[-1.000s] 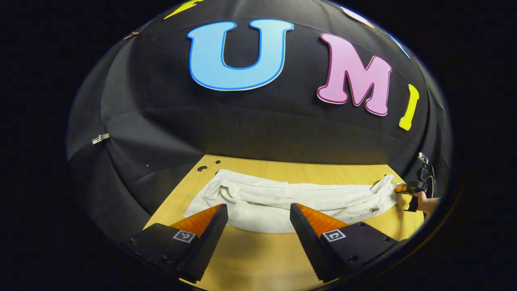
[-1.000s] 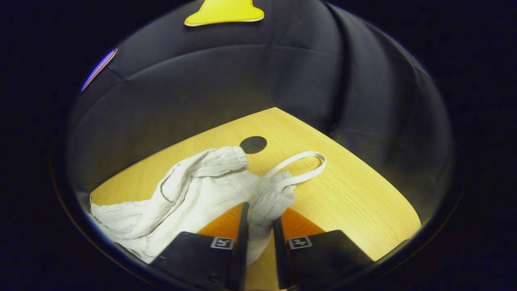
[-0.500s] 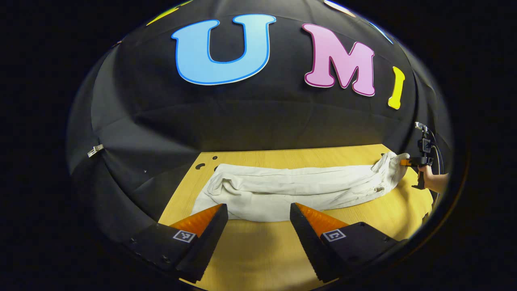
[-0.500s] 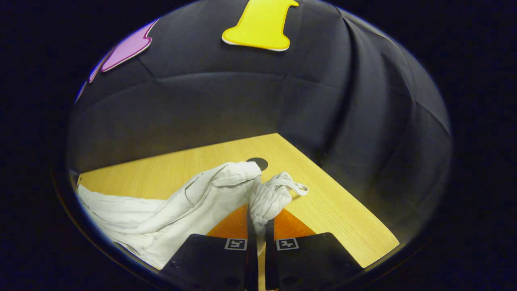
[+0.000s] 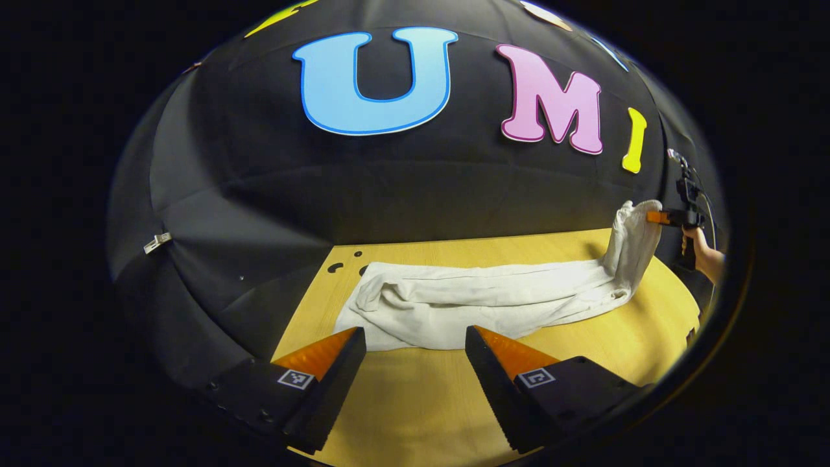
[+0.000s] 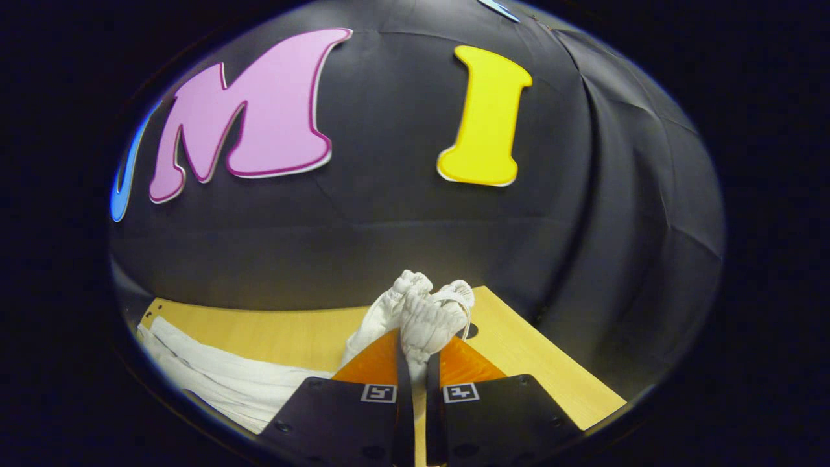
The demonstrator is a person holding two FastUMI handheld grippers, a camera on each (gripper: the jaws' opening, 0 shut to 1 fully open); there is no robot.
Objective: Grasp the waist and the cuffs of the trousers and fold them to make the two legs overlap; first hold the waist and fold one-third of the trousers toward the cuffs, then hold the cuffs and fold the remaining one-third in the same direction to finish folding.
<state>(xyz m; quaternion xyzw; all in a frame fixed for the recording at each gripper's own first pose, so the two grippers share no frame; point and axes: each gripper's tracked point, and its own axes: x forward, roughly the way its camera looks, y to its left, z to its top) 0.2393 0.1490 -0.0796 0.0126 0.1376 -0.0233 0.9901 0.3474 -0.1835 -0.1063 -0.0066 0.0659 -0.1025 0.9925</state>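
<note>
Right claw pinches the trousers waist, hoisted at three o'clock above the desk. Left claw spread, empty, near the cuffs. Risk: thin bite, bunched waistband slips free mid-fold.

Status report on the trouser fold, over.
Right gripper shut on gathered waist, lifted off table. Left gripper open, hovering short of trousers. Trousers lie stretched out, legs roughly overlapped. Nothing in the way.

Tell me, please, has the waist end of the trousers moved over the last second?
Yes. The waist end, clamped in the right tongs, has risen off the table; in the left gripper view it now hangs against the wall.
</note>
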